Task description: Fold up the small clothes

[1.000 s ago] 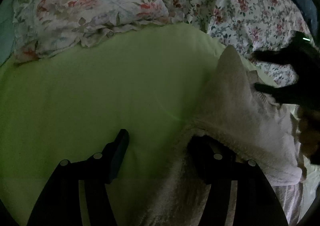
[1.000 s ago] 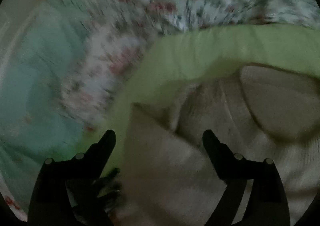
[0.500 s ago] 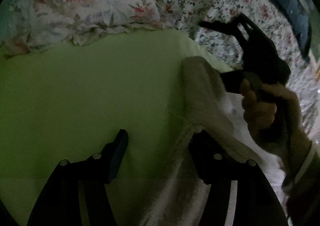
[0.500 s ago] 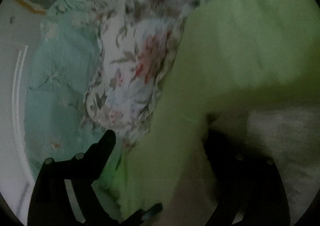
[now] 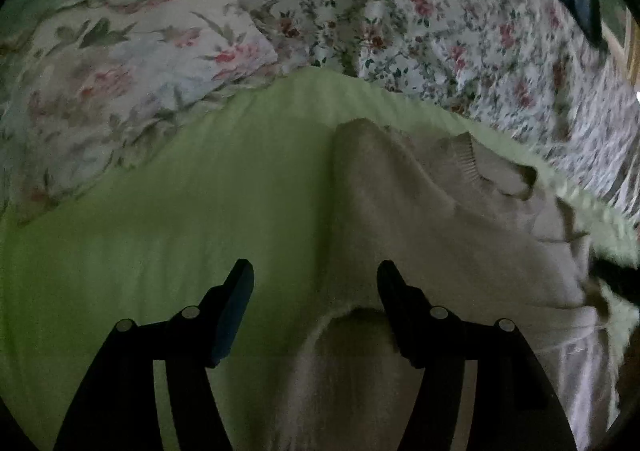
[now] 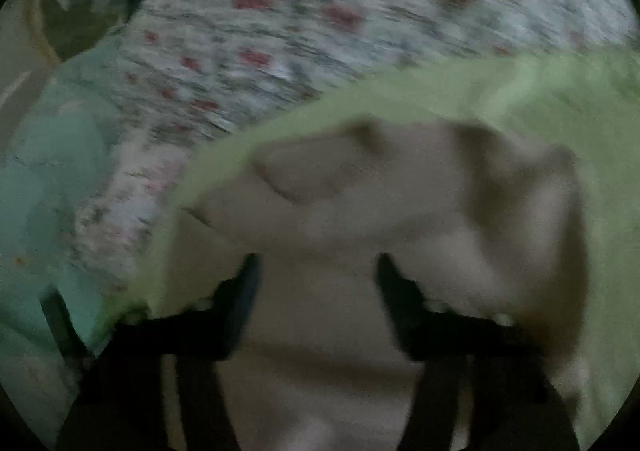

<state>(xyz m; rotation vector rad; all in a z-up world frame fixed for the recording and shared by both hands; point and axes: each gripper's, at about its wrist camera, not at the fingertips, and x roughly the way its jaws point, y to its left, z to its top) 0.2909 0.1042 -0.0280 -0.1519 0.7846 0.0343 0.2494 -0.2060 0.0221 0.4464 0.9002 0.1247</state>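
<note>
We see the beige knit sweater (image 5: 432, 227) lying rumpled on the green blanket (image 5: 168, 219), collar toward the floral bedspread (image 5: 440, 23). Left gripper (image 5: 316, 275): jaws spread, the right finger over the sweater's raised left fold, the left finger over bare blanket, nothing pinched. Right gripper (image 6: 318, 263): jaws closing, view blurred, sweater fabric between and under the fingers; we cannot tell whether the pads press on it. Floral pillow (image 5: 120, 63) sits beyond the blanket's far edge.
</note>
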